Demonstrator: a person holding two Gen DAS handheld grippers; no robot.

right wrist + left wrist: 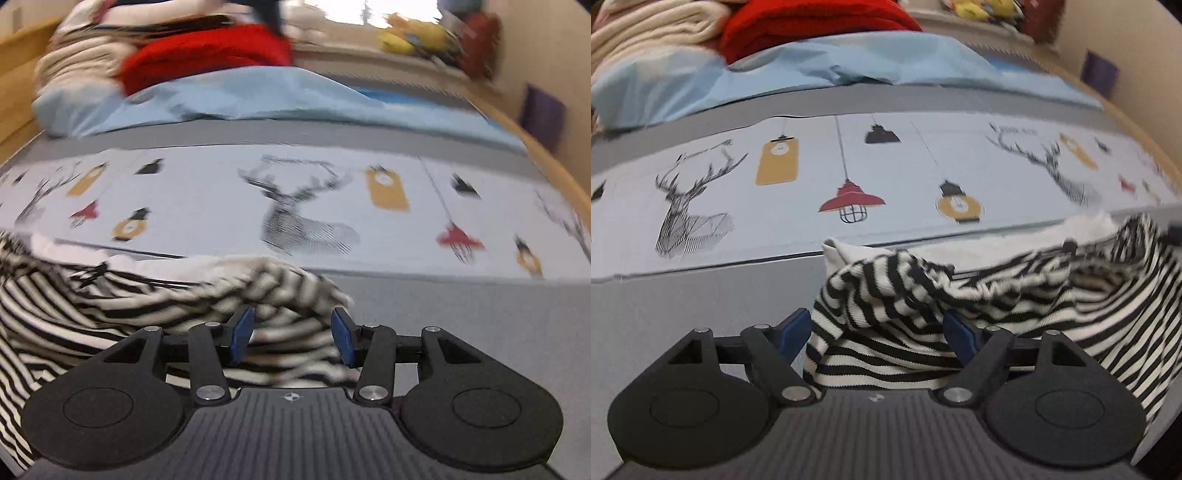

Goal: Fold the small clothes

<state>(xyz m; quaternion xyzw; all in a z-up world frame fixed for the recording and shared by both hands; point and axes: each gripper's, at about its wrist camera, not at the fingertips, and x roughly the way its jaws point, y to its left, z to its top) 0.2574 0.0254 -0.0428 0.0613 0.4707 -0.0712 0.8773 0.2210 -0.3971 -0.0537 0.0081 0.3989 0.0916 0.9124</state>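
A black-and-white striped garment (1015, 295) lies crumpled on the grey bed surface, with a white inner layer showing at its far edge. My left gripper (877, 332) is open, its blue pads on either side of the garment's left end, which lies between the jaws. The same garment (110, 306) fills the lower left of the right wrist view. My right gripper (291, 338) is open, with the garment's right end lying between its blue pads. Both views are motion-blurred.
A light sheet printed with deer and lamps (849, 177) spans the bed beyond the garment. A light blue cloth (812, 74), a red knit (820, 26) and a cream blanket (653, 29) are piled farther back. A wooden bed rim (554, 155) runs along the right.
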